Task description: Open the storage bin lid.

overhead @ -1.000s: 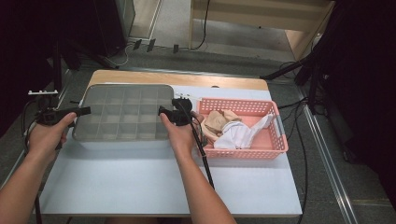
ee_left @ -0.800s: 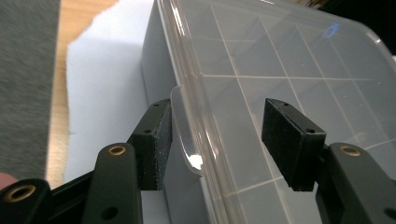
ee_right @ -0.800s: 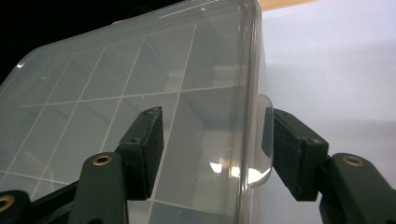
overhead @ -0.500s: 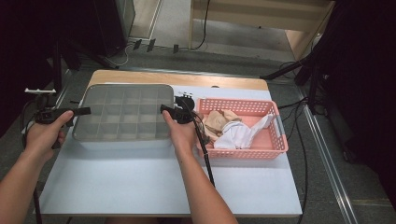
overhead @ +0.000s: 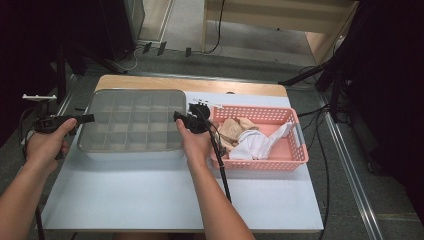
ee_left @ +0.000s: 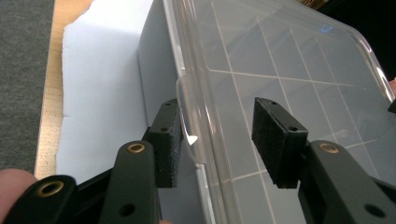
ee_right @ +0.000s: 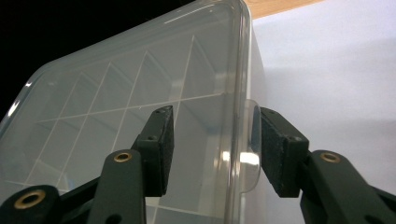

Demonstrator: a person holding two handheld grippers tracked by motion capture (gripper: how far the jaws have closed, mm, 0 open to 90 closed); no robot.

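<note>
At the table's left half, the clear compartment box (overhead: 131, 121) sat flat on the white sheet (overhead: 150, 195), its lid on, with the pink basket (overhead: 295, 155) of cloths (overhead: 250, 140) just beside it on the right.

Left gripper (overhead: 82, 119): at the box's left edge. Its own view showed the jaws spread, one pad (ee_left: 167, 142) outside the lid's small clear tab (ee_left: 190, 126), the other (ee_left: 275, 135) over the lid top. Released, nothing clamped yet.

Right gripper (overhead: 181, 117): mirrored at the right edge. Jaws parted, straddling the right-hand lid tab (ee_right: 250, 144); the outer pad (ee_right: 278, 149) looked touching or nearly touching the tab, the inner one (ee_right: 156, 149) stood clear over the lid. Not clenched.

Judgement on the step: I read this as taking hold of both tabs to lift the lid. To do it well I wanted each tab seated deep between the pads before closing, both sides closed together, and the lift kept level. Risks noted: thin, slick plastic could slip out of a shallow pinch; pulling one side first could skew the lid or drag the box toward the basket.
</note>
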